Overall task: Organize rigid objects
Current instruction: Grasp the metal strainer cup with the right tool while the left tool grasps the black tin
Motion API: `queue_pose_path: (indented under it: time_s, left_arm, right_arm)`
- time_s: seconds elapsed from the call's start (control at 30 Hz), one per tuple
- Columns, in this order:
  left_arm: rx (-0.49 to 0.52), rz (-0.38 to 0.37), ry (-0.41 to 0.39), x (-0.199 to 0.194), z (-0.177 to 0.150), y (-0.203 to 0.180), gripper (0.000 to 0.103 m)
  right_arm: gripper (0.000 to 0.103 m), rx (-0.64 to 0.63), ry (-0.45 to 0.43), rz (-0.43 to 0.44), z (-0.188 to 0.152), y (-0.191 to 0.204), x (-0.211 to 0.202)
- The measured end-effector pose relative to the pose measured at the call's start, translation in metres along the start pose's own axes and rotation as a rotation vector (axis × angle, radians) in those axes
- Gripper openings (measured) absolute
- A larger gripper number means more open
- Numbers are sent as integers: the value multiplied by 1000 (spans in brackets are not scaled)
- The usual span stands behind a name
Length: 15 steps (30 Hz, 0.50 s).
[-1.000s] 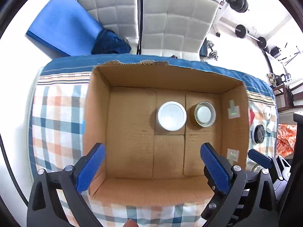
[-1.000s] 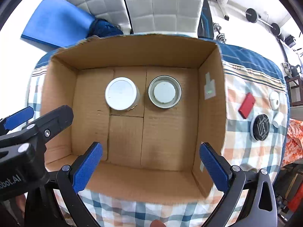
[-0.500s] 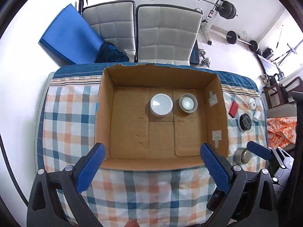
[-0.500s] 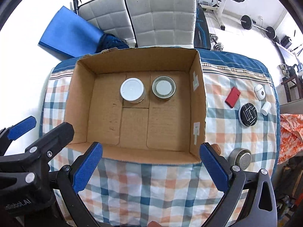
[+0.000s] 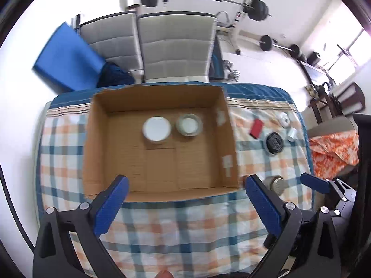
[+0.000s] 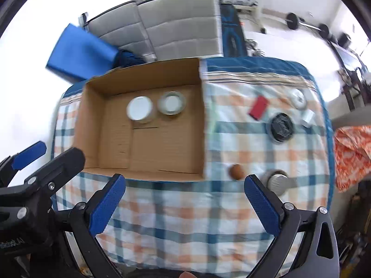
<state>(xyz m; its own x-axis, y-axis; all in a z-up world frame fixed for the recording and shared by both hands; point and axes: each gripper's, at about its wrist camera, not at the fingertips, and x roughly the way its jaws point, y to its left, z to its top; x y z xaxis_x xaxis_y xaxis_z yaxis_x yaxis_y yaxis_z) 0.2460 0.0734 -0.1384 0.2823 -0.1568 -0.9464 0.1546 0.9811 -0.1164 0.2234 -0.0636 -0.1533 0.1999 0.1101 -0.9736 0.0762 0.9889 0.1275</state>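
Pulled back, only right view shows, perhaps, egg [image 6: 236, 172].

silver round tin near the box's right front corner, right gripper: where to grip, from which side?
Grip the silver tin across its round side wall, coming straight down from above. It sits flat on the checked cloth with its lid facing up, so the rim offers two opposite faces. The open right gripper looks wide enough. Keep the fingers off the small brown object to its left; that is a judgement, as the frame is blurred.

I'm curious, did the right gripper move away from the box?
Yes. The right gripper backed off and rightward; the cardboard box now looks smaller and sits left.
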Motion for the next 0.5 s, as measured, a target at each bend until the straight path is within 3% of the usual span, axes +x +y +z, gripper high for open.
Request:
queue_pose_path:
  time_s: [0.2,0.33,0.5]
  left_arm:
    - [43,10,44,41,-15,-59,103]
    - [59,12,146,88,-30,-92,103]
    - [93,119,181,128,-35,-116,103]
  right_arm:
    - [103,104,72,-86,-16,-96,27]
    - [103,169,139,-123,-30,-151,65]
    - [103,253,221,-85,-39,-192,127]
